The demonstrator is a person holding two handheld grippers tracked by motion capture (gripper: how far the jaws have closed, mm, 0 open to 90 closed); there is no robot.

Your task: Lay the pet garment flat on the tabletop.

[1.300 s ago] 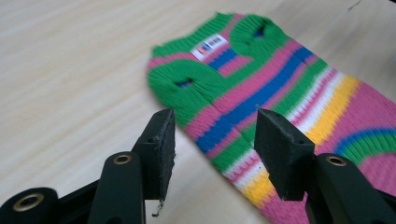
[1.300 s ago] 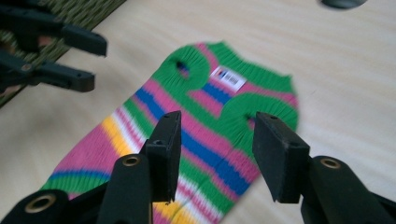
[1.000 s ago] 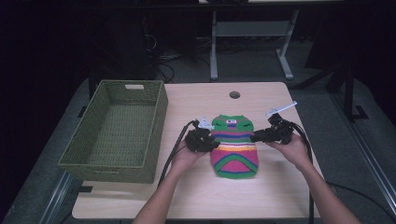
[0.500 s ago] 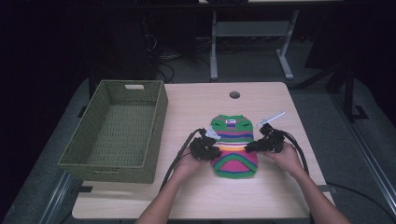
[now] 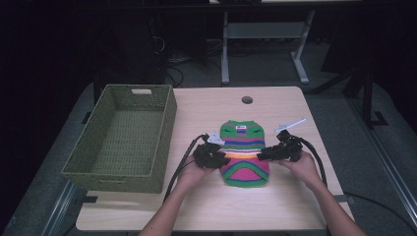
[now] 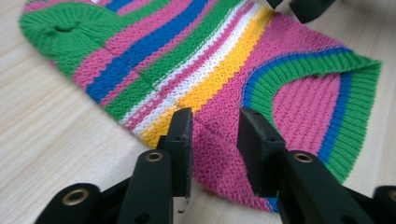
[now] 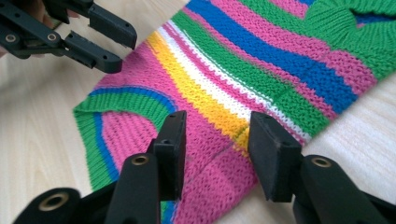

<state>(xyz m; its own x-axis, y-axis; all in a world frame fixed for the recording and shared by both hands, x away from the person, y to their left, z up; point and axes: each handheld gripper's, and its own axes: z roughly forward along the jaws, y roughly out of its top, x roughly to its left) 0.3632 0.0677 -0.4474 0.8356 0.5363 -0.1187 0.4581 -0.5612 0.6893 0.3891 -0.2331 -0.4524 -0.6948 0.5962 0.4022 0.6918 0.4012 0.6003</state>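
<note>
A small knitted sweater [image 5: 244, 152] with green, pink, blue, white and yellow stripes lies flat on the table, neck away from me. My left gripper [image 5: 223, 160] is at its left edge and my right gripper [image 5: 263, 154] at its right edge. In the left gripper view the jaws [image 6: 212, 121] stand apart over the pink and yellow edge of the sweater [image 6: 210, 60], not pressing it. The right gripper [image 7: 217, 126] likewise straddles the sweater's [image 7: 261, 60] edge without pinching. Both pairs of jaws have just been opening, with fabric between them.
A green woven basket [image 5: 167, 128], with nothing in it, stands at the table's left. A round cable hole [image 5: 247, 100] sits near the far edge. Black cables trail from both grippers toward me. Bare wood [image 5: 275, 206] lies in front of the sweater.
Both grippers have shifted a little toward me along the sweater's sides. The sweater lies where it was.
</note>
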